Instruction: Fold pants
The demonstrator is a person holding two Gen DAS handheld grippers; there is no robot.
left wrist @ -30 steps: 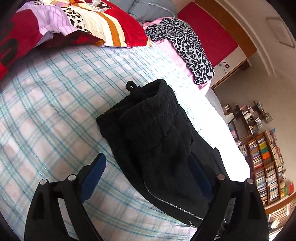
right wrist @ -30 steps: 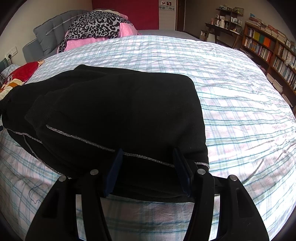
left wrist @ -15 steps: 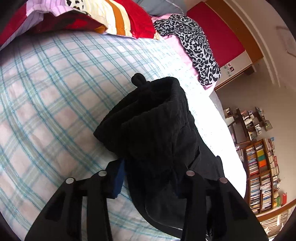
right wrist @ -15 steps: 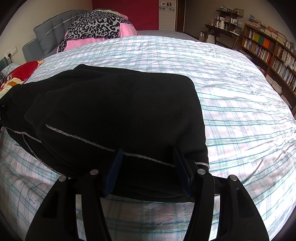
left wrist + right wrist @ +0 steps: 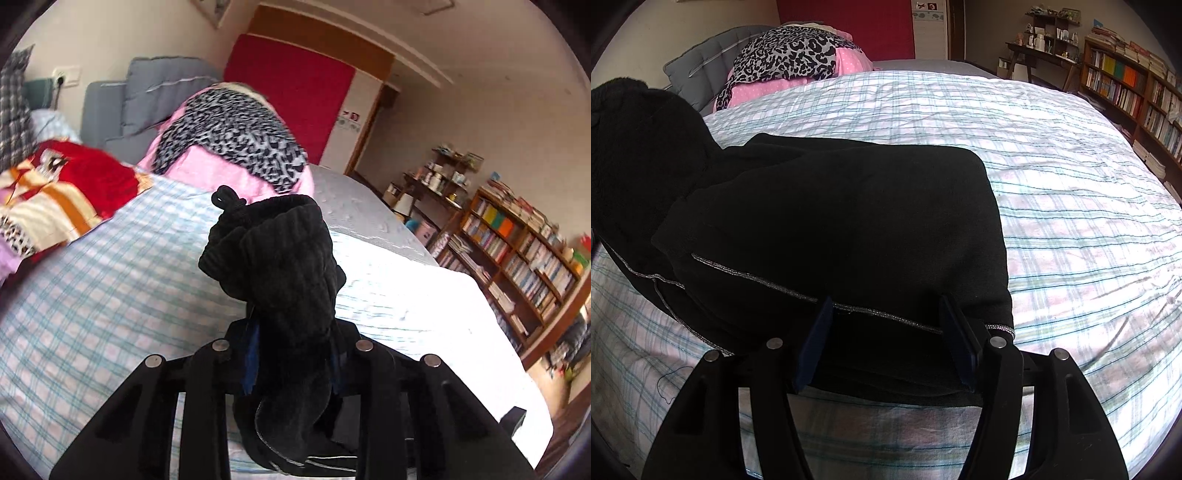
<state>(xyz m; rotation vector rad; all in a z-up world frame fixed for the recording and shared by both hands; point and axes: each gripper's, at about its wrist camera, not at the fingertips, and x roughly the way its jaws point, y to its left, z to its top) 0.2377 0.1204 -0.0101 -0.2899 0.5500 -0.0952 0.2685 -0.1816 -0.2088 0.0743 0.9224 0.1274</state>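
Two grippers are working the black pants [image 5: 827, 221], which are lying partly folded on the checked bedsheet [image 5: 1071, 166]. I am holding the ribbed waistband end [image 5: 280, 266] raised off the bed in my left gripper [image 5: 291, 354], its jaws clamped tight on the cloth. My right gripper [image 5: 886, 339] is straddling the near folded edge, jaws apart and gripping nothing. I am judging this the final fold; next I am needing to carry the waistband over the flat part.
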